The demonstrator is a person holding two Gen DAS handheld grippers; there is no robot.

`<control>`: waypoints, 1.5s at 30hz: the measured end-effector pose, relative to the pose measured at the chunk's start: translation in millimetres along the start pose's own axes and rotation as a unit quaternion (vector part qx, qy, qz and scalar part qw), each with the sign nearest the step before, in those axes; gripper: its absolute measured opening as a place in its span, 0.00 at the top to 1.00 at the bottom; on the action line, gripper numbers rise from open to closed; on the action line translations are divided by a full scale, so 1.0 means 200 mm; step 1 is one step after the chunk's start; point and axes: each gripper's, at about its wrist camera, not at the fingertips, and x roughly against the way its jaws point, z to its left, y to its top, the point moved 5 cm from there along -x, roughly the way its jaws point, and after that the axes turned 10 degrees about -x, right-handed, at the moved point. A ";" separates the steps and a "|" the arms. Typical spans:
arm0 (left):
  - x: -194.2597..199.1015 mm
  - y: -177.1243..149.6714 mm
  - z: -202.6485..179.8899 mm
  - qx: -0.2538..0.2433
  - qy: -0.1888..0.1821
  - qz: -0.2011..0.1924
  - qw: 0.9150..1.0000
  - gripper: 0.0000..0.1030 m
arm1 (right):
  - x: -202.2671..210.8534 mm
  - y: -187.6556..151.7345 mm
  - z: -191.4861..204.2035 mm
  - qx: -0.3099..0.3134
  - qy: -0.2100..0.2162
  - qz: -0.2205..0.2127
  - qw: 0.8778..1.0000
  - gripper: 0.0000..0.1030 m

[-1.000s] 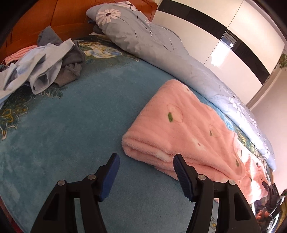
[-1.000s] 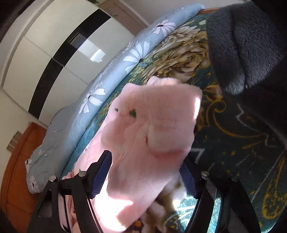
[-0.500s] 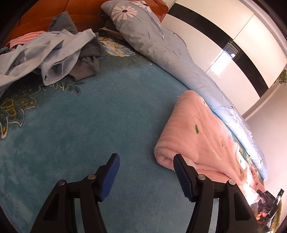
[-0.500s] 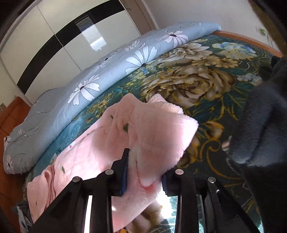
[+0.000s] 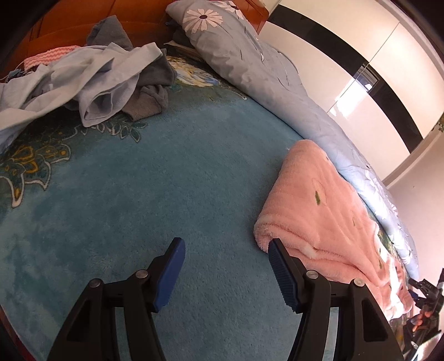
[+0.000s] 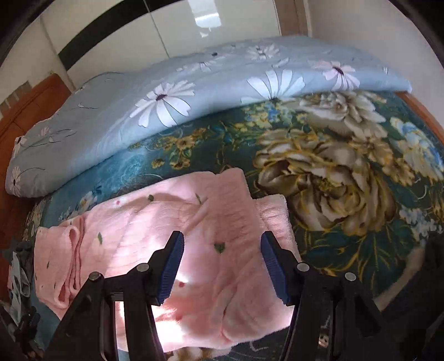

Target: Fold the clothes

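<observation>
A pink fleece garment (image 5: 324,216) with small green leaf marks lies folded on the teal bed cover (image 5: 166,177). In the left wrist view my left gripper (image 5: 226,266) is open and empty over bare cover, its right finger next to the garment's folded corner. In the right wrist view the same pink garment (image 6: 166,250) lies flat below my right gripper (image 6: 222,261), which is open and holds nothing, with a flap folded over its top.
A heap of light blue and grey clothes (image 5: 97,77) lies near the wooden headboard (image 5: 55,25). A rolled blue daisy-print duvet (image 6: 180,94) runs along the far side of the bed. White wardrobe doors (image 5: 347,83) stand behind it.
My right gripper was shut on the pink garment's edge and has let it go; the flap now lies flat. My left gripper has drifted left, away from the garment.
</observation>
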 end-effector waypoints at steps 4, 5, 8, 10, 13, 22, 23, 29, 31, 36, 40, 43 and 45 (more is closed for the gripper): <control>0.02 -0.01 -0.02 0.002 0.007 -0.001 1.000 0.36 | -0.14 0.07 -0.03 -0.027 0.032 0.039 0.998 0.43; 0.02 -0.01 -0.03 0.000 0.011 0.000 1.000 0.36 | -0.16 0.07 -0.02 -0.020 0.036 0.046 0.998 0.43; 0.00 -0.03 -0.06 -0.004 0.015 0.008 1.000 0.36 | -0.22 0.08 -0.01 -0.013 0.040 0.065 0.997 0.46; -0.01 -0.04 -0.08 -0.008 0.011 0.015 1.000 0.36 | -0.23 0.06 0.00 -0.012 0.051 0.070 0.996 0.72; -0.01 -0.04 -0.11 -0.019 0.009 0.015 1.000 0.36 | -0.14 0.06 0.05 0.010 0.065 0.052 0.997 0.85; 0.02 -0.03 -0.09 -0.016 0.003 0.016 1.000 0.36 | 0.30 0.05 0.06 0.048 0.047 0.014 0.998 0.87; 0.02 -0.04 -0.09 -0.013 0.000 0.018 1.000 0.36 | 0.25 0.04 0.01 0.039 0.031 0.026 0.998 0.87; 0.04 -0.05 -0.08 -0.011 -0.008 0.028 1.000 0.36 | 0.02 -0.04 -0.15 0.012 -0.041 0.067 0.997 0.86; 0.07 -0.04 -0.08 -0.022 -0.003 0.024 0.999 0.36 | 0.12 -0.07 -0.10 0.021 -0.034 0.039 0.998 0.84; 0.08 -0.02 -0.10 -0.027 0.001 0.016 0.999 0.36 | 0.36 -0.14 0.01 0.042 -0.016 -0.031 0.998 0.57; 0.05 -0.05 -0.18 -0.043 -0.014 0.029 0.999 0.36 | 0.55 -0.25 0.08 0.046 0.004 -0.086 0.995 0.39; 0.02 -0.08 -0.24 -0.056 -0.028 0.040 0.997 0.36 | 0.50 -0.52 0.08 0.001 0.027 -0.093 0.995 0.30; 0.01 -0.09 -0.27 -0.067 -0.031 0.045 0.996 0.36 | 0.39 -0.65 0.06 -0.035 0.031 -0.085 0.995 0.30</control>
